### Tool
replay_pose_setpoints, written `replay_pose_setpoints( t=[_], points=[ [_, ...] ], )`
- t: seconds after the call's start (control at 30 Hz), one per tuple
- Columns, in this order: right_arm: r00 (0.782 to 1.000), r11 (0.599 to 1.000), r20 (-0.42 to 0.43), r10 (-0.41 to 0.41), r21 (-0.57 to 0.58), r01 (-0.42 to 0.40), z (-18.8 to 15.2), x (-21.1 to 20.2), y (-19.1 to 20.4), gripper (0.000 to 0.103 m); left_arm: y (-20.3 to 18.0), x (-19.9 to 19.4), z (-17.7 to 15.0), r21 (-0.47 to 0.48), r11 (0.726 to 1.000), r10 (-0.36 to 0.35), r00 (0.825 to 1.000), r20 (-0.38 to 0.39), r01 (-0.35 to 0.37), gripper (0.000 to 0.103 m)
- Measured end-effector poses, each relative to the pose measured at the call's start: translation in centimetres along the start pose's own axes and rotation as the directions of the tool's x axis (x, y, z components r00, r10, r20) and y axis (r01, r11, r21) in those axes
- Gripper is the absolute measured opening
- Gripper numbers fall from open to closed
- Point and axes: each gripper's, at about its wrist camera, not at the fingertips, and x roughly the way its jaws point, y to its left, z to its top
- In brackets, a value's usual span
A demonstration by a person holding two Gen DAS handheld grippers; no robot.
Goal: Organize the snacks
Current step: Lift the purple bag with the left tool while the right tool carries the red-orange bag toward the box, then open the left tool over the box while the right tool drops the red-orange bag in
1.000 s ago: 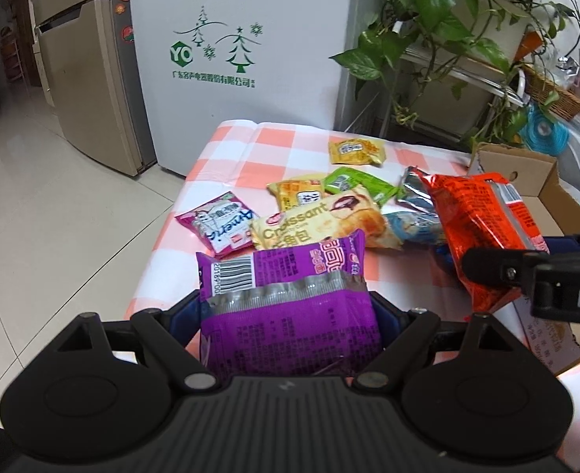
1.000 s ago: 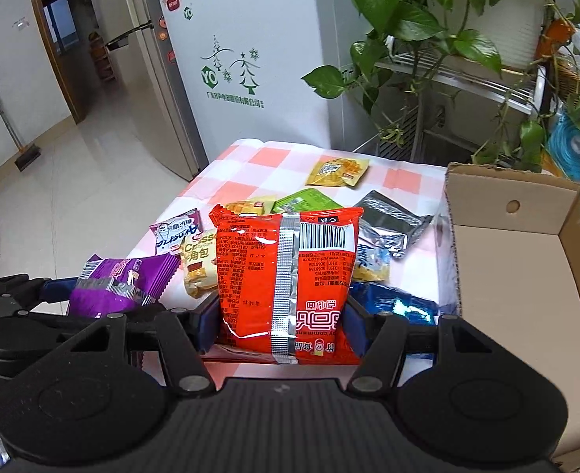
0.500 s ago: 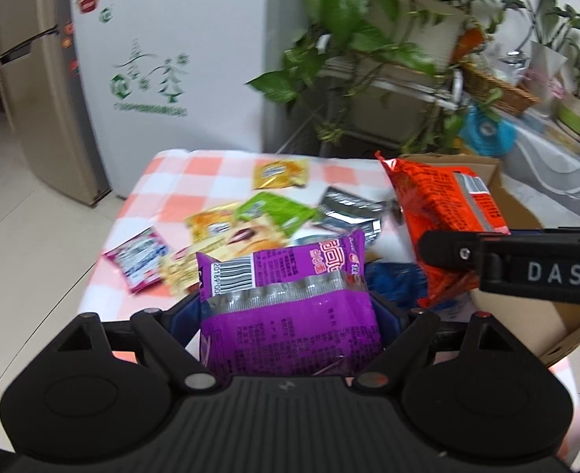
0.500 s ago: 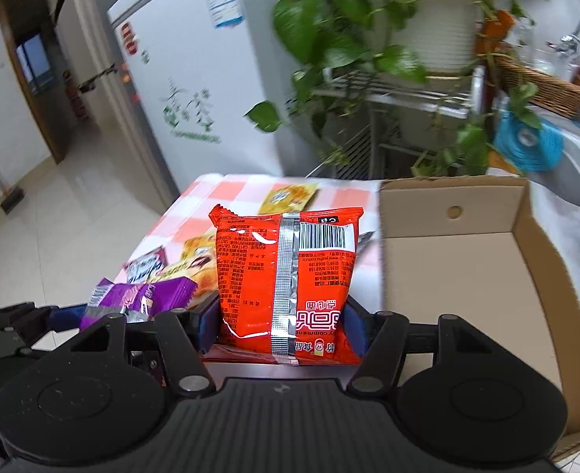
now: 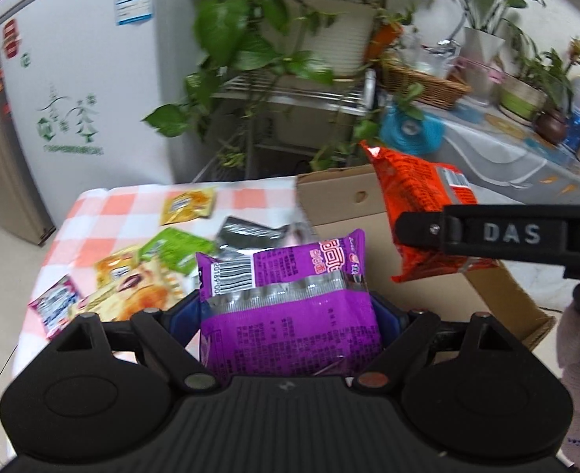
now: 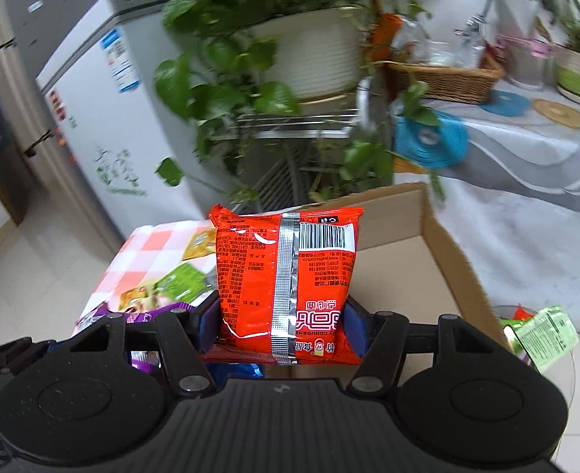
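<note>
Two snack packets are held clear of the table, one in each tool. The left tool (image 5: 290, 311) is pinched on a purple packet (image 5: 290, 307), gripped across its lower half by the blue pads so that the barcode end stands upright and free. The right tool (image 6: 282, 327) is pinched on a red packet (image 6: 286, 283) in the same manner, with the silver back seam facing the camera. Gripping low on each pack leaves the upper end unobstructed, which is judged to favour a clean drop once the pads are released.

In the right wrist view, the red packet is seen in front of the open cardboard box (image 6: 447, 260), whose bare floor lies beyond and to the right of it. In the left wrist view, the purple packet is seen near the left wall of the box (image 5: 337, 197), and the red packet is visible beyond the right tool's finger.

Loose snacks are left on the checked table (image 5: 104, 213): a yellow sachet (image 5: 189, 207), a green packet (image 5: 175, 250), a silver packet (image 5: 246, 232), a croissant pack (image 5: 140, 291) and a pink packet (image 5: 55, 307).

The step in hand is judged to be the carrying of both packs to the box. Both packs are soft and may shift in the pads.
</note>
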Motion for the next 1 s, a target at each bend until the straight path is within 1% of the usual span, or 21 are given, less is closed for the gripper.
replay_pose_setpoints(
  t=[0.07,0.2,0.3,0.5,0.73,0.8,0.83,0.93,1.0],
  points=[
    [1.000,1.000,0.001,-0.019,0.015,0.019,0.1,0.0,-0.6,0.068,-1.0,0.2,0.1,0.015,1.000,-0.014,1.000,0.000,0.014,0.085],
    [1.000,0.999,0.009,-0.029,0.045,0.029,0.2,-0.4,-1.6,0.068,-2.7,0.8,0.4,0.033,0.999,-0.039,0.999,-0.007,0.039,0.085],
    [0.998,0.997,0.017,-0.065,0.051,0.064,0.4,-0.4,-2.3,0.068,-3.8,1.4,0.5,0.046,0.998,-0.048,0.999,-0.010,0.048,0.085],
    [0.996,0.990,0.004,-0.090,0.110,0.089,0.6,-0.1,-4.0,0.068,-4.9,2.7,0.3,0.043,0.997,-0.069,0.997,-0.042,0.071,0.085],
    [0.994,0.982,-0.015,-0.110,0.153,0.111,0.6,0.2,-4.8,0.069,-5.7,4.0,0.2,0.033,0.993,-0.112,0.991,-0.073,0.115,0.086],
    [0.993,0.977,-0.010,-0.119,0.175,0.119,0.6,0.2,-5.1,0.071,-6.0,4.3,0.3,0.042,0.991,-0.123,0.989,-0.076,0.126,0.088],
    [0.992,0.974,-0.007,-0.122,0.193,0.122,0.6,0.1,-5.3,0.071,-6.1,4.3,0.3,0.046,0.990,-0.128,0.989,-0.077,0.132,0.090],
    [0.993,0.965,0.000,-0.120,0.236,0.117,0.7,0.0,-6.0,0.078,-6.4,4.2,0.5,0.058,0.988,-0.139,0.988,-0.070,0.143,0.095],
    [0.992,0.961,0.008,-0.123,0.250,0.118,0.8,-0.1,-6.1,0.080,-6.4,4.0,0.7,0.060,0.988,-0.139,0.988,-0.066,0.143,0.095]
  ],
)
